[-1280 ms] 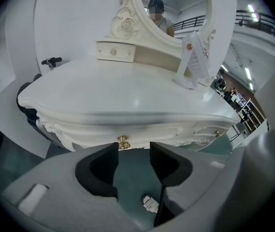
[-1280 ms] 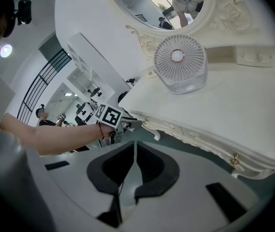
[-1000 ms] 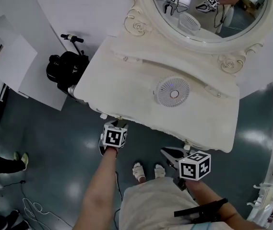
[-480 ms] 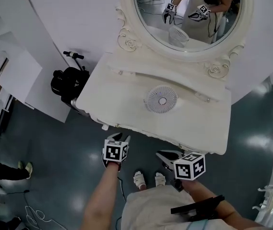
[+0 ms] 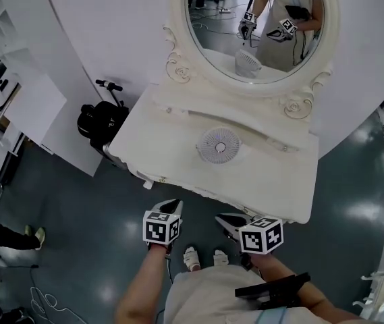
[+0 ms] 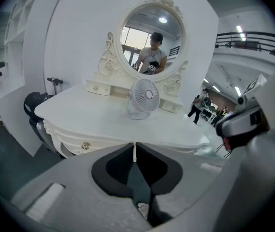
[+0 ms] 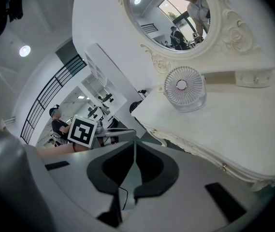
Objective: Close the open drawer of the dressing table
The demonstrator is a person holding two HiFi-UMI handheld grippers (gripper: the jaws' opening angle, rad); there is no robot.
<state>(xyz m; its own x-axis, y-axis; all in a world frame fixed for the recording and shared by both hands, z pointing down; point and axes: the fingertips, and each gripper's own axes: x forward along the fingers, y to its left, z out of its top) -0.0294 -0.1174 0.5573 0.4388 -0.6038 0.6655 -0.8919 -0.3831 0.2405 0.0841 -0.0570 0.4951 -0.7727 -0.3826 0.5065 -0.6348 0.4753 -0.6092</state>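
The white dressing table stands in front of me under its oval mirror. Its front drawer with a gold knob sits flush in the apron below the tabletop. My left gripper hangs a short way off the table's front edge, touching nothing. Its jaws are closing and in the left gripper view the tips meet with nothing between them. My right gripper hovers beside it, also clear of the table, jaws together and empty.
A small white fan stands on the tabletop. A black scooter with a bag is parked at the table's left end, beside white shelving. My feet are on the dark floor just below the grippers.
Both grippers have drawn back from the table's front edge and risen. The left gripper was at the drawer front and its jaws have come together.
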